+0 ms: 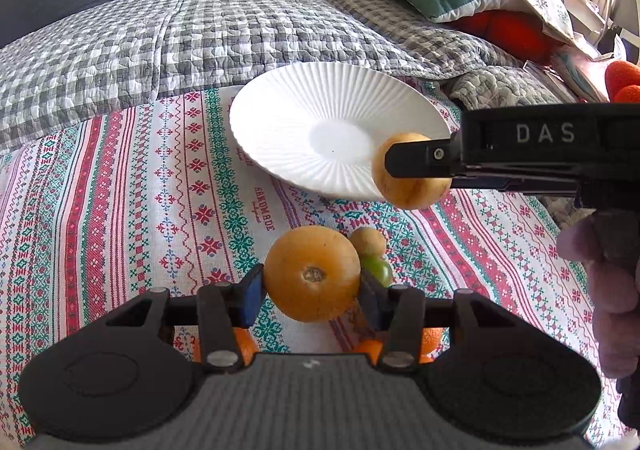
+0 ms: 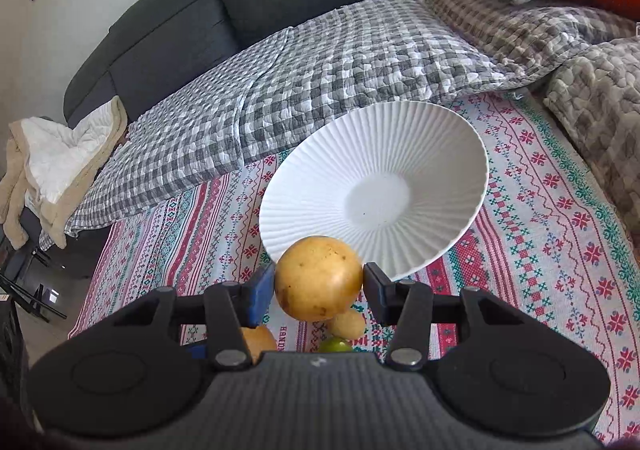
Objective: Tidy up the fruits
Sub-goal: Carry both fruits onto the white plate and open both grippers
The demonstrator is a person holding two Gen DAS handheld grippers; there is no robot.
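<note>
Each gripper's fingers are clamped on a round yellow fruit. The right gripper (image 2: pixel 319 282) carries its fruit (image 2: pixel 318 278) at the plate (image 2: pixel 440 137) near rim; the left gripper (image 1: pixel 312 290) holds its fruit (image 1: pixel 312 274) above the desk (image 1: pixel 120 209). Clear the rim, lower to the plate's flat centre, then release gently so nothing rolls.

Glossy ribbed white plate (image 2: pixel 400 137) on woven patterned cloth (image 2: pixel 560 217); smooth-skinned fruit (image 2: pixel 318 278).
</note>
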